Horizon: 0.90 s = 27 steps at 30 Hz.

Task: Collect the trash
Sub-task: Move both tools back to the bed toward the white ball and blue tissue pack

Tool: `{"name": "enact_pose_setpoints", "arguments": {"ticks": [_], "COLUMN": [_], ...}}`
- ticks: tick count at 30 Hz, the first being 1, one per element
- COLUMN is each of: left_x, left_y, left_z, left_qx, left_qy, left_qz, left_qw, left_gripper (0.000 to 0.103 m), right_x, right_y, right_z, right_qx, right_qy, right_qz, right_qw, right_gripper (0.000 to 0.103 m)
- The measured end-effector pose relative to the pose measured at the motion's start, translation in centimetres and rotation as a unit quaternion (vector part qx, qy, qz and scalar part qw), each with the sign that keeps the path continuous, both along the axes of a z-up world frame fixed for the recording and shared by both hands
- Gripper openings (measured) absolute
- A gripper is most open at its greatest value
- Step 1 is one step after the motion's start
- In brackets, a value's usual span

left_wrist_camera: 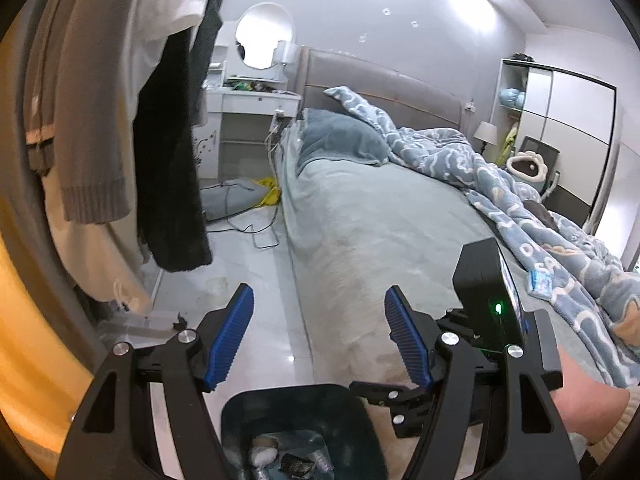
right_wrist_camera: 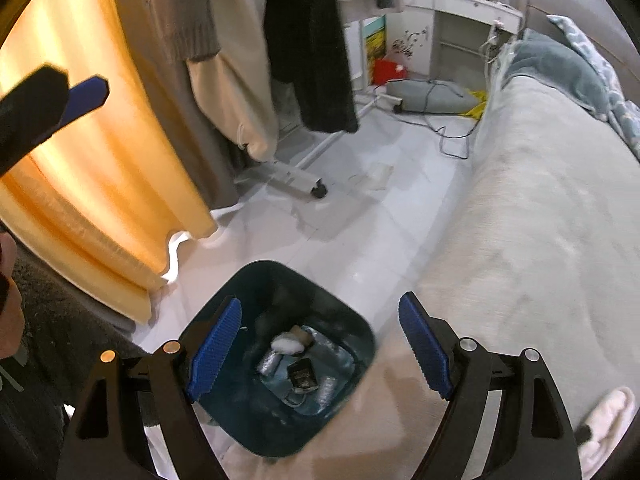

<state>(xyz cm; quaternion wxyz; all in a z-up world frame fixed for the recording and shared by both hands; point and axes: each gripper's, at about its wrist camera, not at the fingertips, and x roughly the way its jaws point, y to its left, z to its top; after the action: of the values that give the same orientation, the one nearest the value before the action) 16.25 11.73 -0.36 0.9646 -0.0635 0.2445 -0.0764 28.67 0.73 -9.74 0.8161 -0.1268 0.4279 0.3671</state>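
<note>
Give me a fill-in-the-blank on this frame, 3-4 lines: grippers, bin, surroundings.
1. Both the left gripper and the right gripper are ____, holding nothing.
2. The dark bin stands on the floor between the bed and the ____ curtain.
3. Inside the bin, the white wad lies ____ the black packet.
4. The small blue packet lies on the ____.

Missing words: open; orange; beside; blanket
</note>
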Motion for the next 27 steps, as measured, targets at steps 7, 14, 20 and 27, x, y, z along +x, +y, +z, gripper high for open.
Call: {"name": "enact_pose_setpoints", "arguments": {"ticks": [7,14,20,27], "left_x": [1.0,2.2,3.7,5.3], "left_y": [-3.3,-7.0,-9.9,-14.1], "left_z": [0.0,-0.3,-0.3,-1.2], "left_qx": [0.000,0.001,-0.005,0.011], "left_qy": [-0.004,0.000,-0.002,0.013], "left_qz": [-0.030,-0.067,-0.101,-0.150], "left_qw": [0.9996,0.9977,0.9948,0.9885], "left_gripper": [0.074,0.076,0.079,0.081], "right_x": [1.2,1.9,2.1,2.5], "right_y": [-5.1,-11.2,-16.7,-22.2], "right_z": [2.1,3.6,4.3,4.5], "right_qx": [0.016,0.029,0.030,0.026], "right_qy": [-0.024,-0.044,-0.056,-0.067], "right_qz": [-0.051,-0.112,-0.161,-0.231], "right_qw": [0.998,0.992,0.985,0.970], "right_gripper": [0.082,0.082,0.082,0.086]}}
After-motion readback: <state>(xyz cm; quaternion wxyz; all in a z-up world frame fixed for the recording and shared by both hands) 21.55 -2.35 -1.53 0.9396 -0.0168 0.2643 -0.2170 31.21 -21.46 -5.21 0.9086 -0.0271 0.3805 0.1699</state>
